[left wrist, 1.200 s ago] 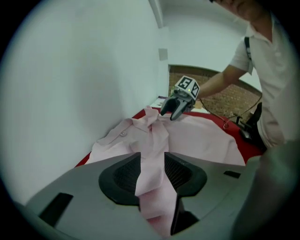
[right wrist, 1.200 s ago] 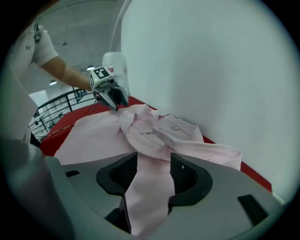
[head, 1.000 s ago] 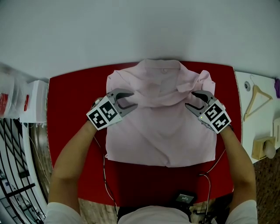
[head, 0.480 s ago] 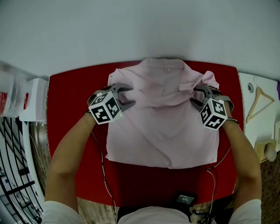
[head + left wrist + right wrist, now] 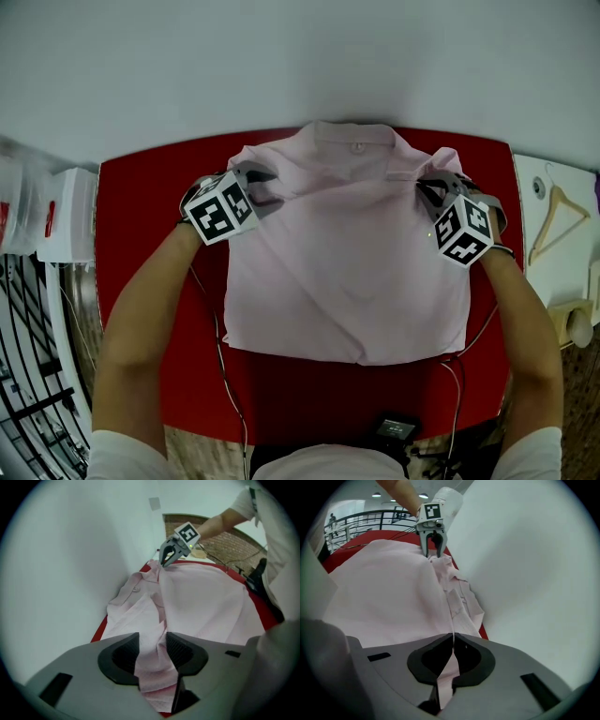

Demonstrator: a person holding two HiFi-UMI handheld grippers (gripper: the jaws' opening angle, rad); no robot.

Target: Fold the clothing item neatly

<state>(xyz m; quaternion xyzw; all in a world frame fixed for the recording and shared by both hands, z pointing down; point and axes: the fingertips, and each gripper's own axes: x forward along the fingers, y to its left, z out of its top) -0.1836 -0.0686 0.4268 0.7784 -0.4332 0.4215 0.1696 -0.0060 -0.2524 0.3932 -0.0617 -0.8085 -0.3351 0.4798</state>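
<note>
From your head view, the shirt (image 5: 347, 272) lay spread on the red desk (image 5: 150, 234) with its collar at the far edge. It was flatter than a second ago, when its upper part was bunched. You had carried both tongs farther out to the shoulders. The left tongs (image 5: 266, 186) were at the left shoulder and the right tongs (image 5: 429, 195) at the right, their cube rolled since then.

In the left gripper view, your left tongs (image 5: 153, 637) stood fairly wide, having just been opening, with a fold of shirt lying between the pads.

In the right gripper view, your right tongs (image 5: 453, 638) had just closed from wide and pinched a thin edge of shirt.
</note>
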